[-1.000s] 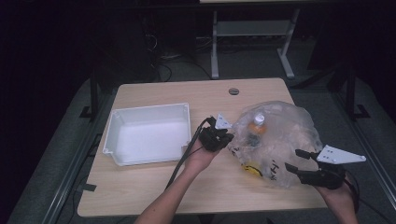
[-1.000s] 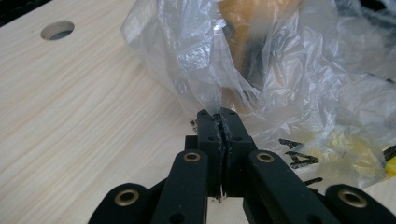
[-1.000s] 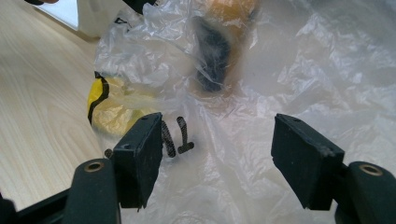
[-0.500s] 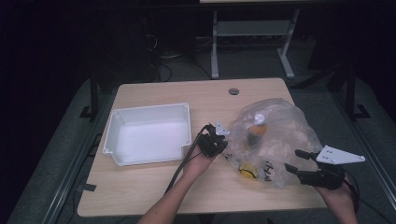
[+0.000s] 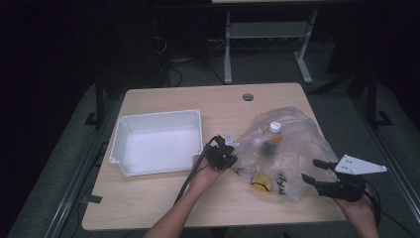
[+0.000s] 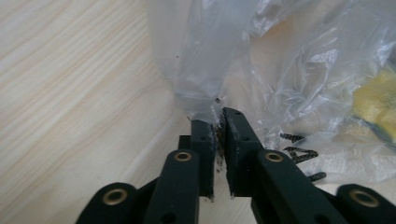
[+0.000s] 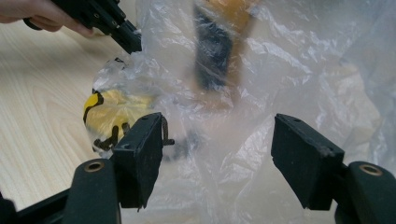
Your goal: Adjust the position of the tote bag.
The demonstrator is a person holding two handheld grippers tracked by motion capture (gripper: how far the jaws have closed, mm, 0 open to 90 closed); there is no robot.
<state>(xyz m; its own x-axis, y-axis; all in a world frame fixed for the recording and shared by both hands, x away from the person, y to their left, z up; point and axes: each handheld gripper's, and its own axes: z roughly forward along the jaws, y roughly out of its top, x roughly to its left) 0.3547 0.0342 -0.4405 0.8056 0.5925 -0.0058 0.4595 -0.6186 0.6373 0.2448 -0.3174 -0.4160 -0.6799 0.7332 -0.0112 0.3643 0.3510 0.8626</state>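
Left gripper view: left gripper (image 6: 219, 116) has its jaws a narrow slit apart, having just been easing open, with the clear plastic bag (image 6: 280, 70) edge right at the tips and no longer clearly pinched (looks like a release). Since a second ago the bag's raised left side has come down flat onto the wooden table (image 5: 163, 198) beside the white tray (image 5: 124, 144). Right gripper (image 7: 217, 140) hangs spread wide at the bag's right edge, film between its jaws but not gripped.
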